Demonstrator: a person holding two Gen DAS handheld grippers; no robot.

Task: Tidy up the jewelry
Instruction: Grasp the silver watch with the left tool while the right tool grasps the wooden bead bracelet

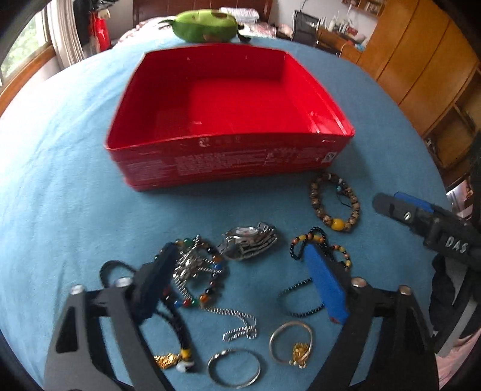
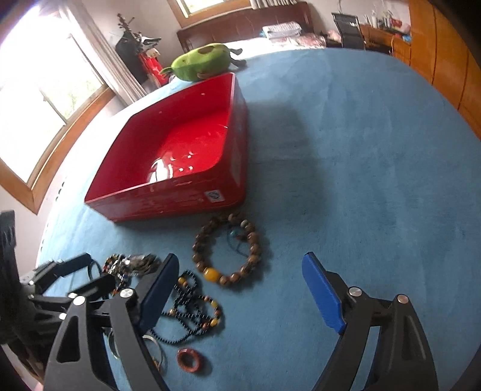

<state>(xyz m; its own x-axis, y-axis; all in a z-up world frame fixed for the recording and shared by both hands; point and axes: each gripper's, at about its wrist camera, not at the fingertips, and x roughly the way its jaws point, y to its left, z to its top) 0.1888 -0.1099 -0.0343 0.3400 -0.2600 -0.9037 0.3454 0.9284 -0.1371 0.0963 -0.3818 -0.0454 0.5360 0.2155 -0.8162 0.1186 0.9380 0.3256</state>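
Note:
An empty red box (image 1: 228, 156) stands on the blue cloth; it also shows in the right wrist view (image 2: 168, 201). Jewelry lies in front of it: a silver watch (image 1: 249, 243), a brown bead bracelet (image 1: 333, 204) (image 2: 228, 249), a black bead string (image 1: 318, 243) (image 2: 192, 306), a coloured bead bracelet with chain (image 1: 201, 276), silver bangles (image 1: 234, 368), a gold-charm ring (image 1: 291, 343). My left gripper (image 1: 243, 267) is open, low over the pile, holding nothing. My right gripper (image 2: 240, 276) is open and empty beside the brown bracelet; it also appears in the left wrist view (image 1: 421, 216).
A green plush toy (image 1: 204, 25) lies behind the box. A small red ring (image 2: 189, 359) sits near the front. Wooden cabinets (image 1: 421, 75) stand at the right and a window (image 2: 45, 99) at the left. Blue cloth (image 2: 375, 180) stretches right of the box.

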